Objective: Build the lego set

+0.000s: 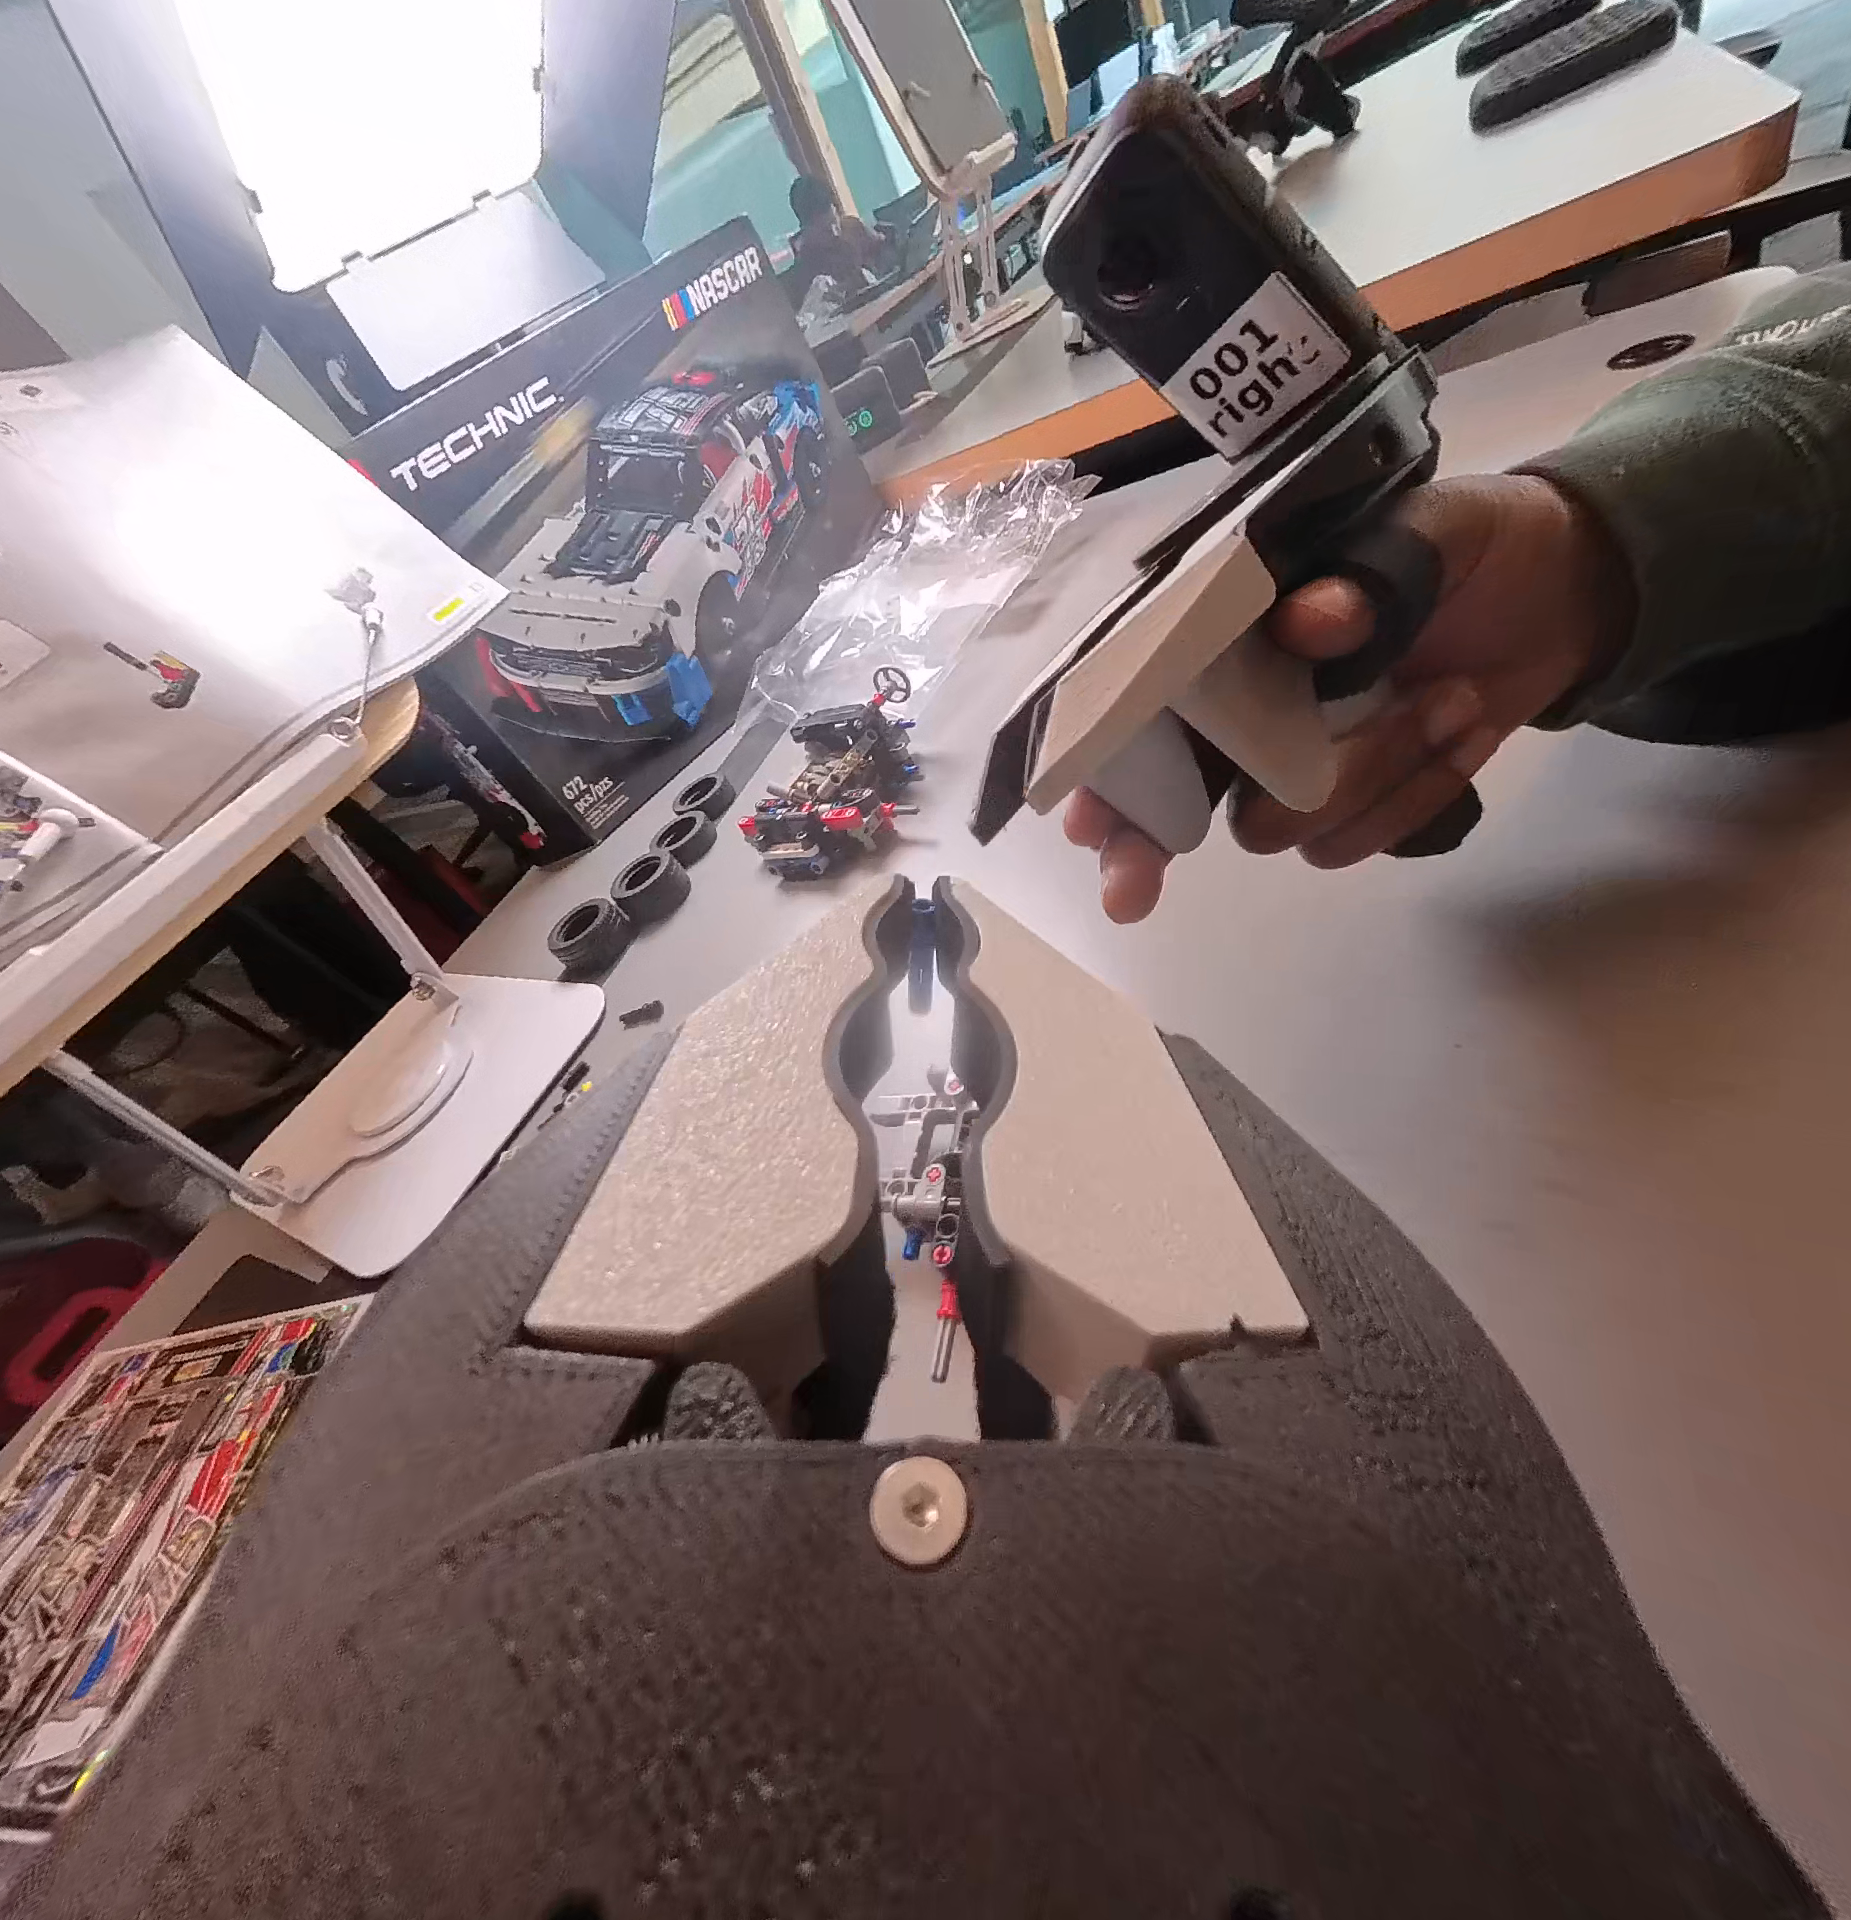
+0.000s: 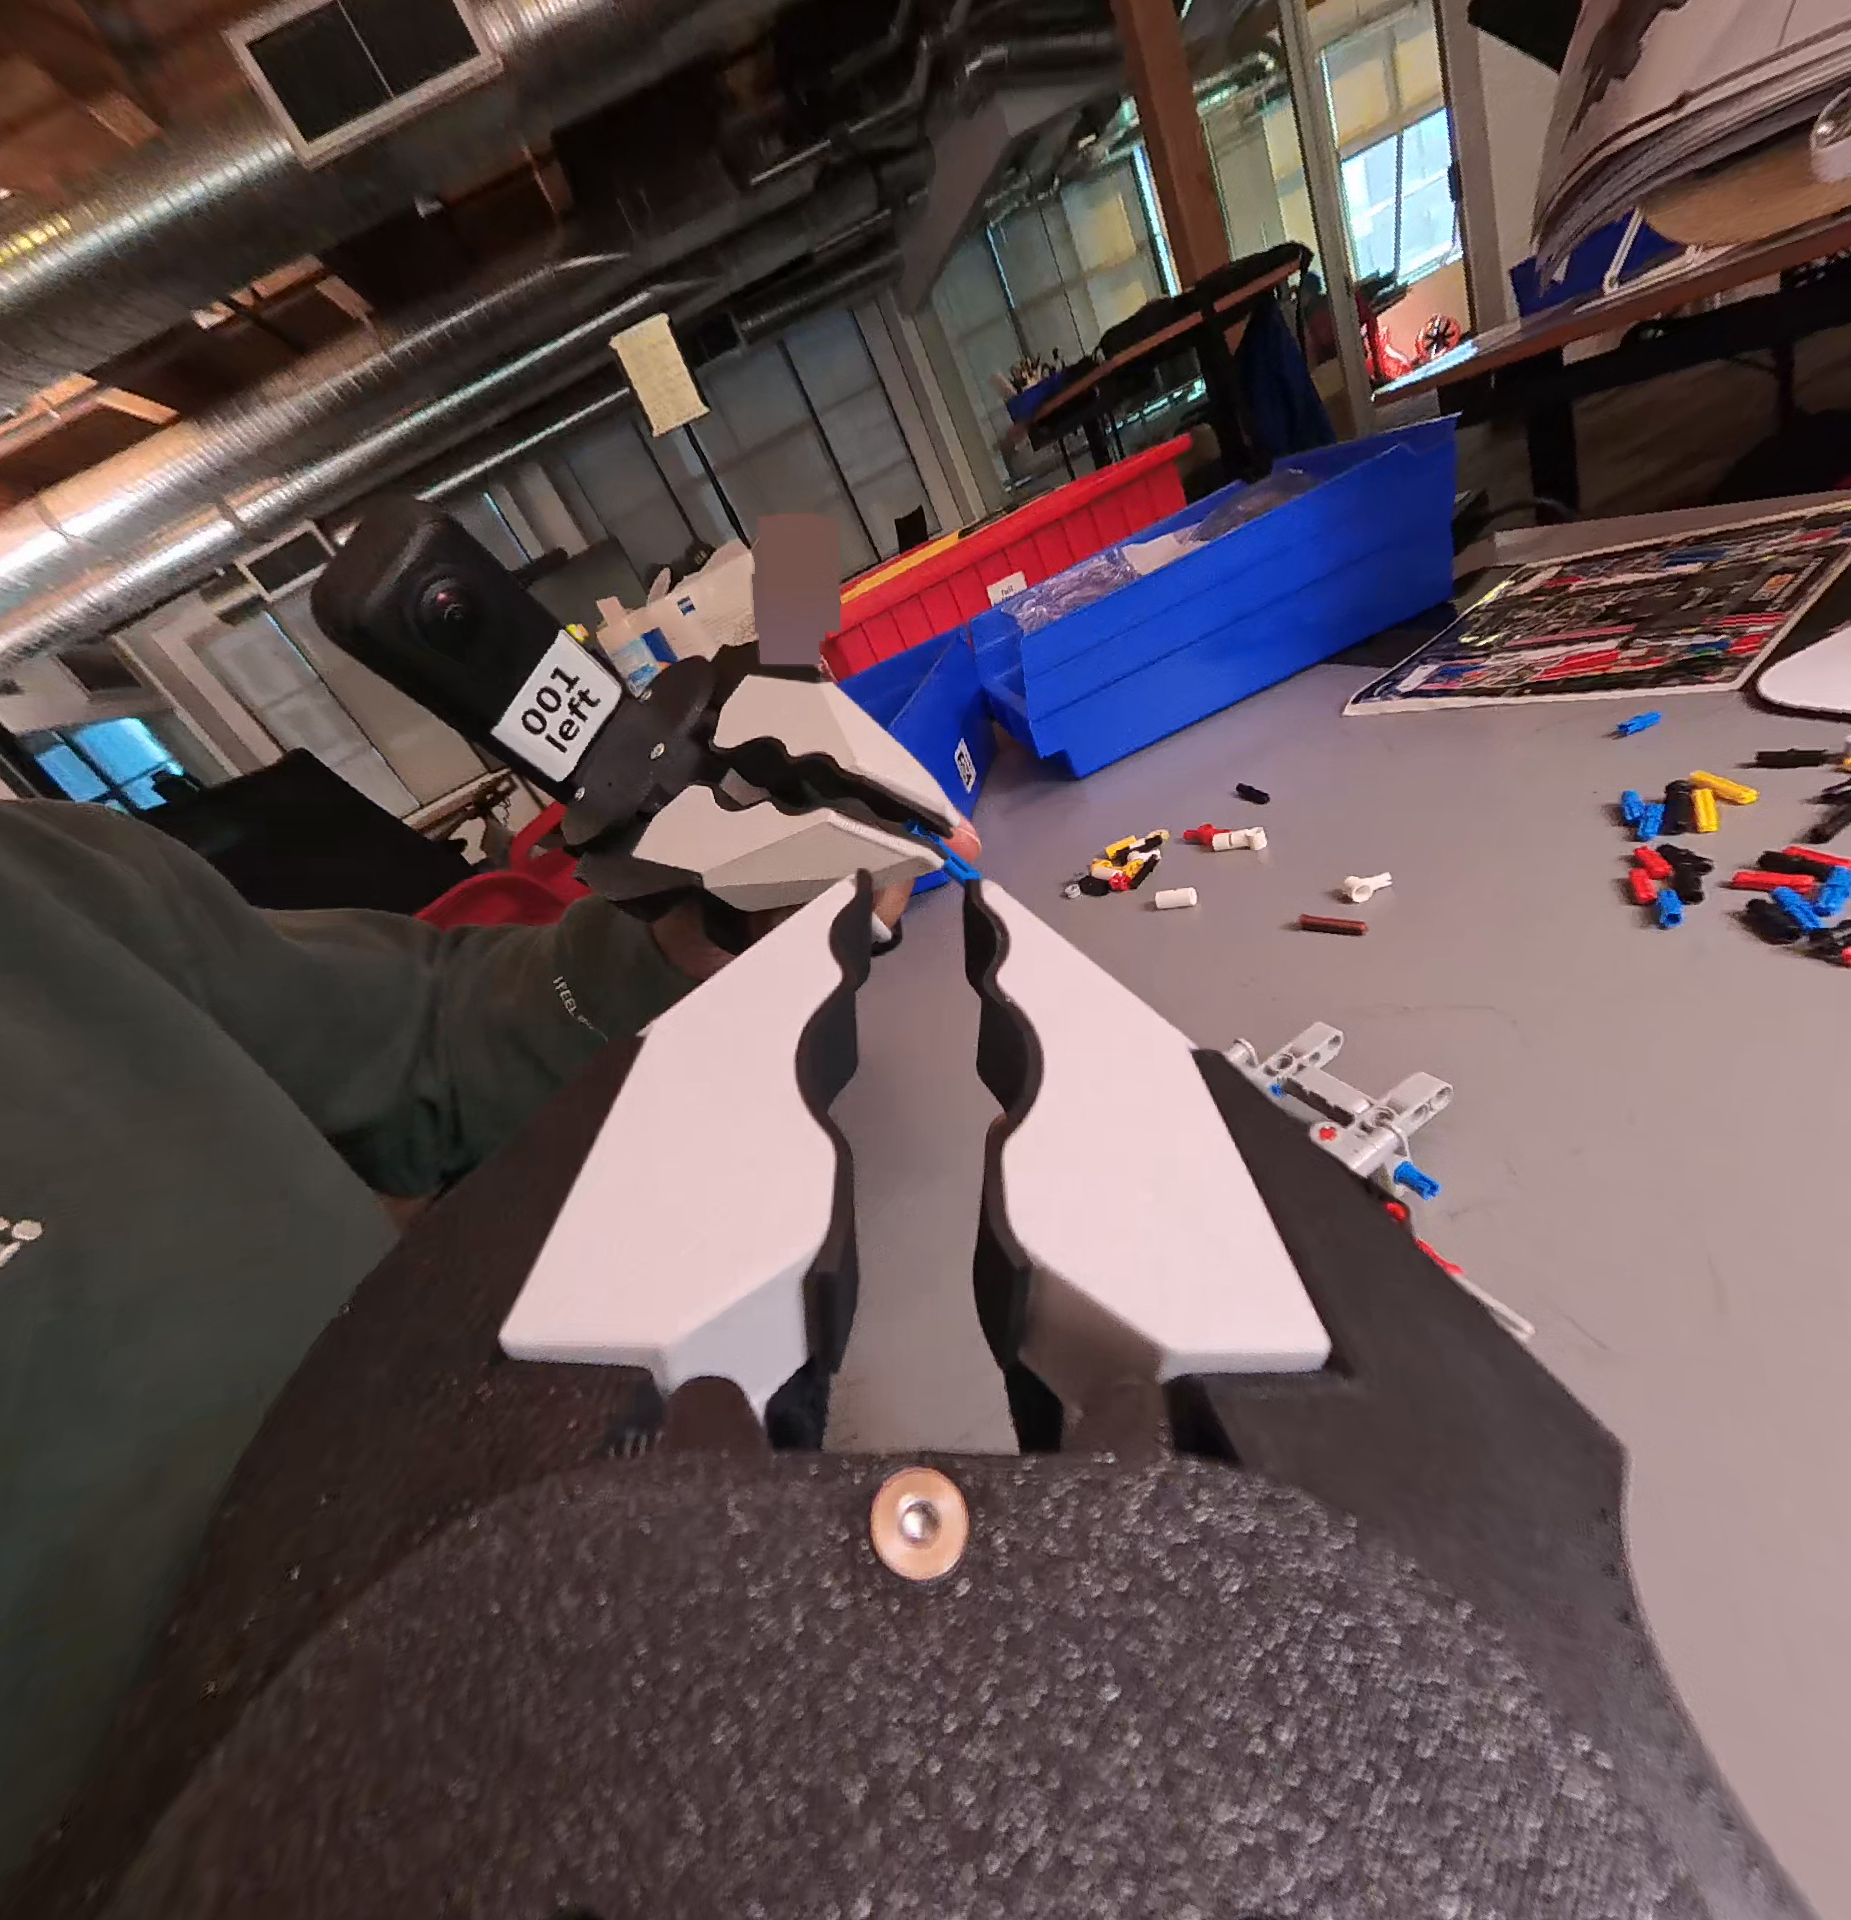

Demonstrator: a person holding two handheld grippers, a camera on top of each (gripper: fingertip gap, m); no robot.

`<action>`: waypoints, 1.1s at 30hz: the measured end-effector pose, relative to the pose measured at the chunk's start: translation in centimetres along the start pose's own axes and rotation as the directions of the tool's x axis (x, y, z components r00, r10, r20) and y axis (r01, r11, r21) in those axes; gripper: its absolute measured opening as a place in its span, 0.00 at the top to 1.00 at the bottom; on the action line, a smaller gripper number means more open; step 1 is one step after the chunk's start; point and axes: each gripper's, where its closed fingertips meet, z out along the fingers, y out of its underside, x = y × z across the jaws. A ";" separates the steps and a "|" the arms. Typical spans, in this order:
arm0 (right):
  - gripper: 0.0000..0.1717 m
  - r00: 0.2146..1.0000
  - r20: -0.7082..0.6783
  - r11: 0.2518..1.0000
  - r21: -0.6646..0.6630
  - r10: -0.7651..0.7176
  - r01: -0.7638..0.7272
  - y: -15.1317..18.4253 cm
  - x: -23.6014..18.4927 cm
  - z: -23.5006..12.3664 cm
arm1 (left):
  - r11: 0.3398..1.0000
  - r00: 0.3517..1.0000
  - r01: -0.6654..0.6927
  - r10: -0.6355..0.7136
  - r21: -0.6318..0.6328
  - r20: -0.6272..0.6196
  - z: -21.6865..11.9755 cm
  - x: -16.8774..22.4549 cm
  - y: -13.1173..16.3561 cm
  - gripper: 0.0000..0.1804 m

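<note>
1. The left gripper (image 1: 923, 894) has its fingers pinching a small blue peg (image 1: 922, 951) at the very tips, the dark pads pressing it from both sides; in the right wrist view the peg (image 2: 952, 854) sticks out past those tips.
2. The right gripper (image 2: 916, 894) has its fingers spread a little, with only grey table (image 2: 1523, 1195) showing in the gap between the pads; one of its tips lies just beside the peg's free end, though whether they touch I cannot tell.
3. Below the peg, seen through the left gripper's gap, a grey beam assembly (image 1: 926, 1174) with red and blue pins lies on the table.
4. Beyond the peg stands a partly built car chassis (image 1: 838, 790); beside the chassis, a row of four black tyres (image 1: 646, 862) runs toward the set's box (image 1: 630, 540).
5. Behind the chassis lies a crumpled clear bag (image 1: 931, 582).
6. In the right wrist view, past the peg, loose small pieces (image 2: 1731, 862) are scattered over the table; farther off than the peg stand blue bins (image 2: 1233, 603) and a red bin (image 2: 1004, 561).
7. A sticker sheet (image 2: 1648, 613) lies beside the blue bins.
</note>
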 end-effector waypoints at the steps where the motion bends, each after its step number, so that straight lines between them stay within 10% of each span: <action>1: 0.88 1.000 0.011 1.000 -0.015 0.004 -0.004 0.3 -0.2 0.1 | 0.999 0.999 0.036 -0.035 0.017 -0.020 0.0 0.2 -0.2 0.99; 11: 0.97 0.851 -0.094 0.851 -0.166 -0.517 0.499 2.0 -0.8 0.9 | 0.809 0.774 0.584 -0.530 0.066 -0.346 0.6 2.2 -1.5 0.99; 19: 0.98 0.967 -0.050 0.968 -0.021 -0.250 0.250 0.5 -1.1 0.4 | 0.769 0.758 0.623 -0.550 0.142 -0.350 0.1 1.3 -2.5 0.91; 26: 0.98 0.940 0.188 0.934 0.166 0.286 -0.317 -1.9 -1.6 -0.2 | 0.972 0.985 0.171 -0.162 0.163 -0.065 0.4 1.4 -2.4 0.85; 33: 0.98 0.856 0.258 0.860 0.138 0.447 -0.491 -0.9 -2.3 0.7 | 0.972 0.975 -0.198 0.183 0.127 0.124 0.3 1.8 -3.0 0.84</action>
